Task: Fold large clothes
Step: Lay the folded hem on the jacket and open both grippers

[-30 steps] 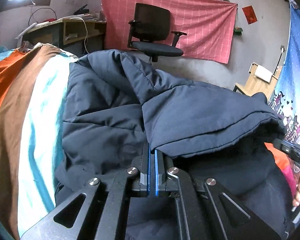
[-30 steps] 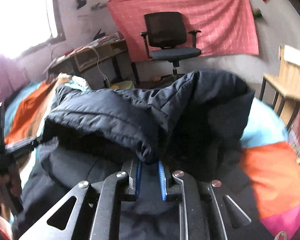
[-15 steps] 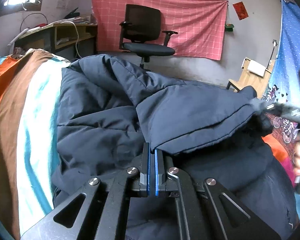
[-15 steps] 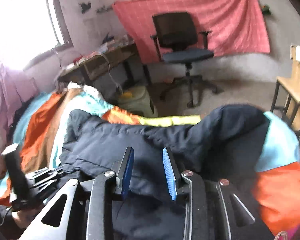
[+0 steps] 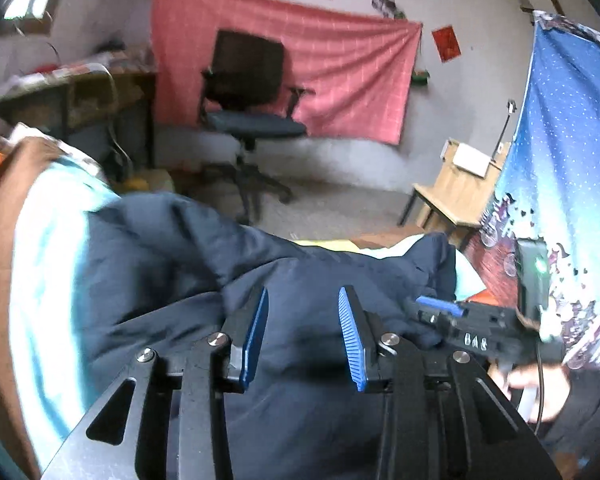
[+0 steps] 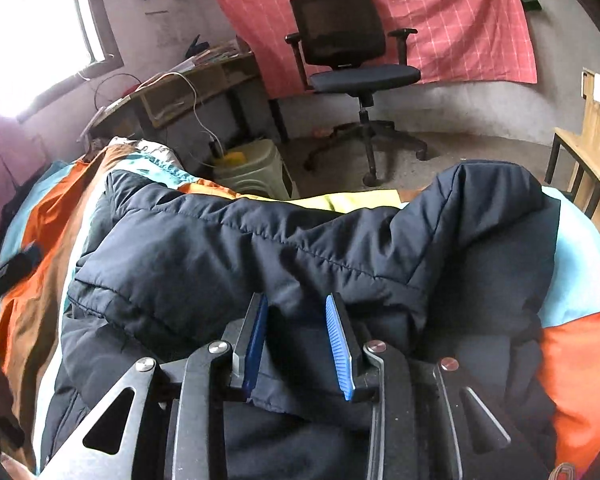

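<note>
A large dark navy padded jacket (image 5: 172, 264) lies on a bed with a striped orange, brown and turquoise cover (image 5: 40, 264). It also shows in the right wrist view (image 6: 260, 256), folded over itself into a thick bundle. My left gripper (image 5: 302, 332) is open just above the jacket and holds nothing. My right gripper (image 6: 296, 344) is open too, its blue pads either side of a fold without pinching it. The right gripper also shows at the right of the left wrist view (image 5: 440, 306).
A black office chair (image 6: 352, 60) stands past the bed in front of a red wall cloth (image 6: 420, 12). A cluttered desk (image 6: 188, 92) is at the left, a green stool (image 6: 252, 168) by the bed, a wooden chair (image 5: 456, 188) at the right.
Both grippers have opened and let go of the jacket, the right first, then the left. The raised fold has dropped flat onto the bundle.
</note>
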`<action>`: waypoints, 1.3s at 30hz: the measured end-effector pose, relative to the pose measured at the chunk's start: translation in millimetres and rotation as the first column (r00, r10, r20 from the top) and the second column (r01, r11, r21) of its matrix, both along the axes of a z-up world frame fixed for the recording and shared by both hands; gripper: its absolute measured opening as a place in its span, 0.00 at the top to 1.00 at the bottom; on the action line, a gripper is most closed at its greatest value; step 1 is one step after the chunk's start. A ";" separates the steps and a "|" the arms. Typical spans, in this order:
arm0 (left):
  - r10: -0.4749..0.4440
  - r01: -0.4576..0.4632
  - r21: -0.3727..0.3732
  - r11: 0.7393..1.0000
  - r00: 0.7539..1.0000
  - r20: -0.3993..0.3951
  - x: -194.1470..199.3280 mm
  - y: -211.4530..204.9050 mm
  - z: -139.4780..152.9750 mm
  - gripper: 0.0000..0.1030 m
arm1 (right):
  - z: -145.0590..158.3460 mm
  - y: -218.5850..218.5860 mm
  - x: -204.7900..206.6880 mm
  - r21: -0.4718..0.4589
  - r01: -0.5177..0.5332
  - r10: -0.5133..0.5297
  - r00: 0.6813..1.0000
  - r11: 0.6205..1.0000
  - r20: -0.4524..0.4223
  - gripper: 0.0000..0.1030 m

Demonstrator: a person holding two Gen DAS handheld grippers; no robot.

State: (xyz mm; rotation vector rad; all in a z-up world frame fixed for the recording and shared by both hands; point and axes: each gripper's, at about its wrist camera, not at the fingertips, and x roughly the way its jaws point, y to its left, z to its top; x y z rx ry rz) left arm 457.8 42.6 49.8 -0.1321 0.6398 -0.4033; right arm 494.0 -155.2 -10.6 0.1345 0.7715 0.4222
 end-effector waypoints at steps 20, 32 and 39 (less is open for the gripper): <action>-0.040 0.080 0.220 0.972 0.983 -0.181 106.8 -35.2 -106.8 0.70 | -54.2 11.7 89.1 -0.134 -0.049 0.028 0.988 0.990 -0.155 0.72; -0.037 0.067 0.161 0.985 0.982 -0.186 122.8 -20.2 -107.6 0.69 | -67.0 4.3 98.2 -0.060 0.007 -0.013 0.995 0.998 -0.095 0.72; -0.070 0.096 0.143 0.985 0.982 -0.176 103.4 -1.6 -87.2 0.69 | -16.9 -5.1 65.8 -0.039 0.039 -0.038 0.999 0.998 0.013 0.69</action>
